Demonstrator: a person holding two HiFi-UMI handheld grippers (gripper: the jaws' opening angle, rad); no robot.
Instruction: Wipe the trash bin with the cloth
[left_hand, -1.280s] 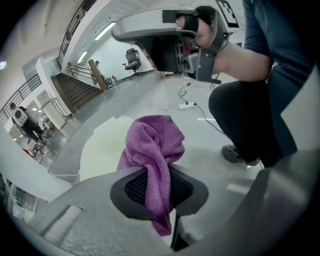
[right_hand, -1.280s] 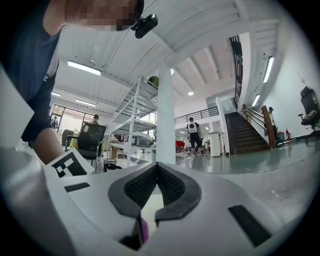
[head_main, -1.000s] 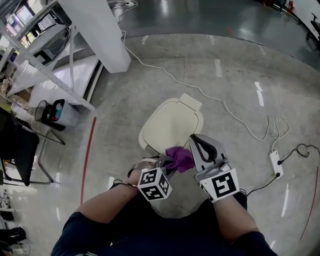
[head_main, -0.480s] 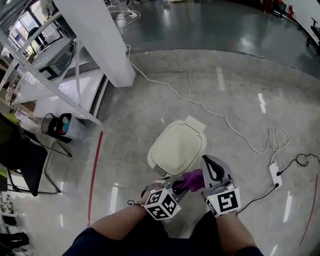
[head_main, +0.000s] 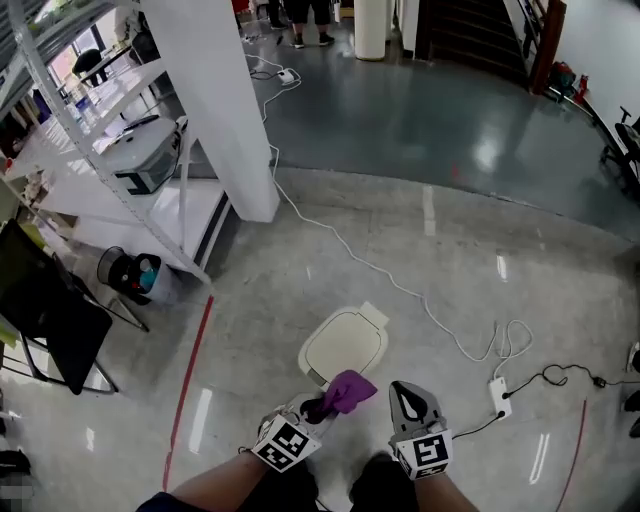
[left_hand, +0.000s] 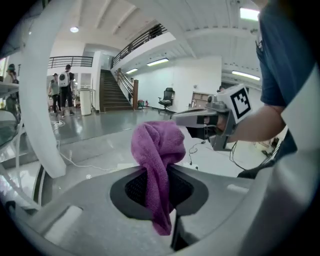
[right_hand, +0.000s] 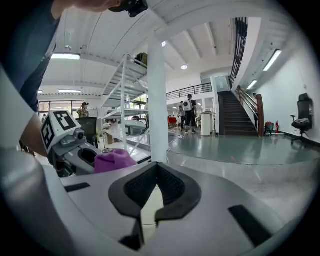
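Two hand-held grippers sit low in the head view, side by side. The left gripper (head_main: 312, 408) is clamped on the purple cloth (head_main: 347, 391). In the left gripper view the cloth passes between the dark pads, bunched above them with a tail hanging below. The right gripper (head_main: 411, 404) has its jaws closed together with nothing between them. It is held just beside the cloth, and no contact is visible.

The trash bin (head_main: 345, 345) is cream with its lid down. It stands on the pale speckled floor (head_main: 250, 300) just beyond the grippers. The cloth is held over the bin's near edge, but whether it touches the lid cannot be determined.

Surroundings on the floor:
- A white cable (head_main: 400, 290) runs from beside the white pillar (head_main: 215, 100) past the bin's far right side, near it but apart. It ends at a power strip (head_main: 497, 397) to the right of the right gripper.
- A red line (head_main: 188, 385) runs along the floor to the left of the bin.
- A shelving rack (head_main: 120, 150) lines the floor's left edge, with a wire basket (head_main: 130, 272) at its foot and a black chair (head_main: 45, 320) nearer.
- A staircase (head_main: 480, 30) and standing people (head_main: 300, 12) occupy the far edge, past a darker glossy stretch of floor.
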